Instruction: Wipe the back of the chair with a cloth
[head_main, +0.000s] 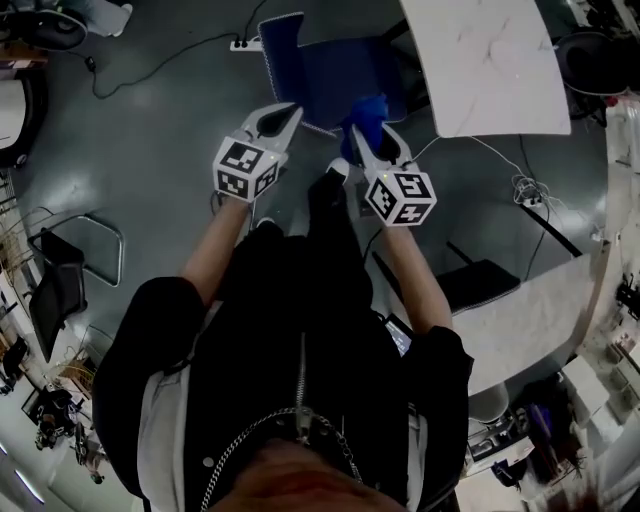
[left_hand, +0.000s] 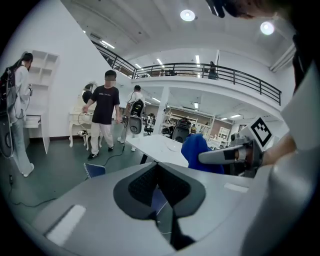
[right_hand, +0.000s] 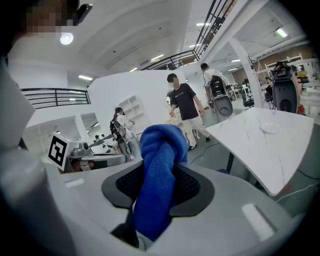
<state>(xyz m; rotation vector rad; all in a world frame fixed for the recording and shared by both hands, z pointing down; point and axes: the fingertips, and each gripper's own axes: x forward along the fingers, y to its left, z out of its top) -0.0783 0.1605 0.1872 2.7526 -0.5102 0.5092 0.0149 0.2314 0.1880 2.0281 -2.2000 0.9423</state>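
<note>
At twelve o'clock from the person, on the grey floor, stood the blue chair (head_main: 322, 72), with a white desk (head_main: 490, 60) at its two o'clock. The right gripper (right_hand: 159, 167) was clamped on the blue cloth (right_hand: 159, 190), a coarse-woven bunch rolled thick and folded over above the jaws, held over the chair's near edge. I could not tell whether it touched. The left gripper (left_hand: 160, 167), at nine o'clock of it, had its jaws closed on nothing.

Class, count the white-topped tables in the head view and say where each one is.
2. The first table stands at the top right, beside the blue chair. The second table lies lower, near the right edge. Others may be hidden behind the person.
</note>
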